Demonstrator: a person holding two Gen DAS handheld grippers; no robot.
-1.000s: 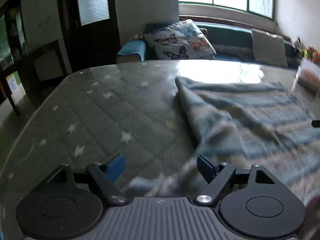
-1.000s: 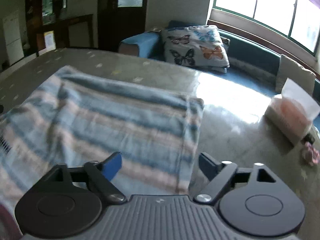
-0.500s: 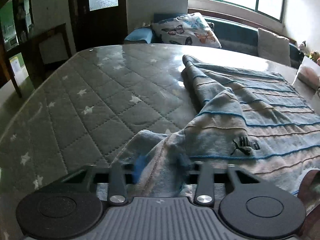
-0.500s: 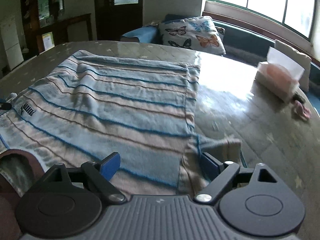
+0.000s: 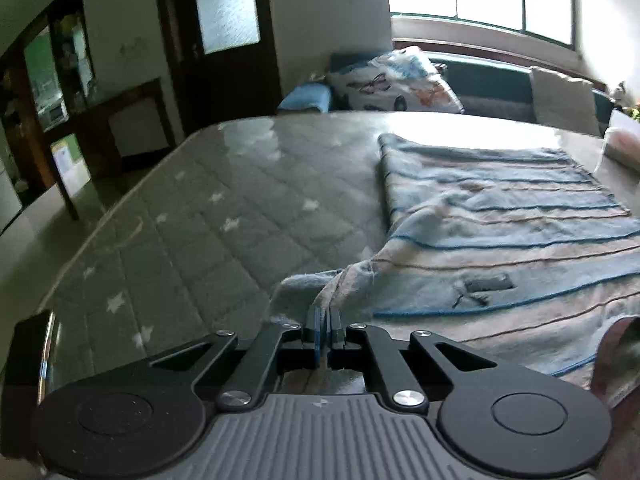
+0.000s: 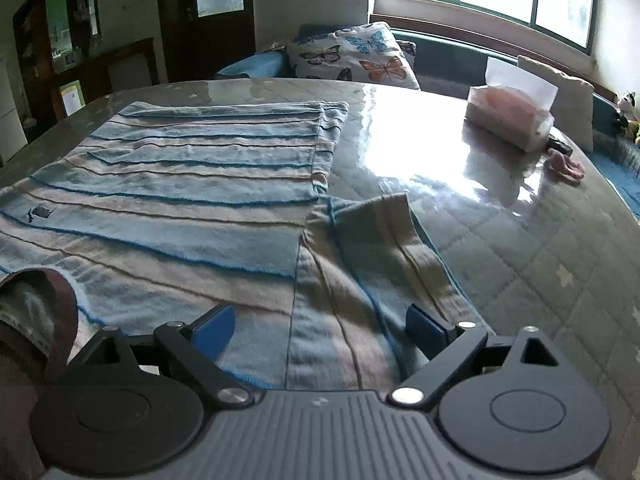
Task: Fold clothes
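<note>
Closed since the earlier frame, the left tool (image 5: 324,320) now pinches the striped shirt's (image 5: 500,240) near sleeve edge.
Only the right wrist view shows the right tool (image 6: 320,326), jaws opening over the other sleeve without pressing it, and the tissue box (image 6: 508,120) far ahead on the quilted desk (image 6: 520,248).

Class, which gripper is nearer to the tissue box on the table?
Right. The right gripper, jaws opening over the striped shirt's sleeve, has the tissue box ahead to its right. The left gripper pinches the shirt's opposite side.
</note>
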